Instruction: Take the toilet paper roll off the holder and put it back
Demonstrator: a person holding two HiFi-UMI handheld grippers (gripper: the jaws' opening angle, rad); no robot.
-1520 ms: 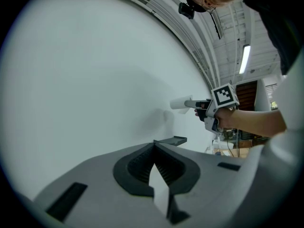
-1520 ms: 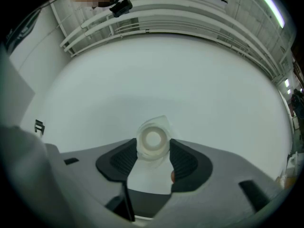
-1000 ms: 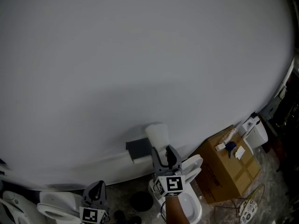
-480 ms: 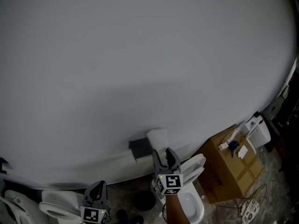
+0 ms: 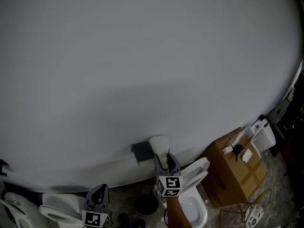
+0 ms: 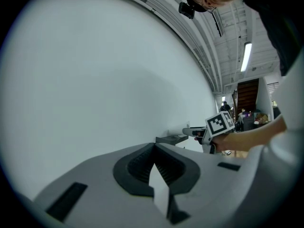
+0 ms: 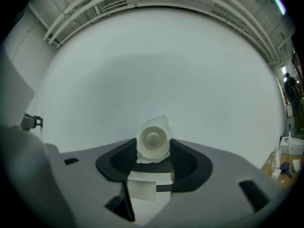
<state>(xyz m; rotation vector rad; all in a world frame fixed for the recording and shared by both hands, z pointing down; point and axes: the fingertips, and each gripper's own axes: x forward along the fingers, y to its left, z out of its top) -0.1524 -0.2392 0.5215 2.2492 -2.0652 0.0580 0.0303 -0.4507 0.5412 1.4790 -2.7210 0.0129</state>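
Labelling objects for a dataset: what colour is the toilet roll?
The roll is white; the right gripper view shows it best.

Floor (image 5: 124, 196) bears toilets (image 5: 191, 208); one cardboard box (image 5: 232, 172).

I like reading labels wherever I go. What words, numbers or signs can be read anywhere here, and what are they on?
Cardboard box: dark print on its side, too small and blurred to read.
Marker squares: black-and-white patterns, not letters or numbers.
Nothing else in any view carries readable text.
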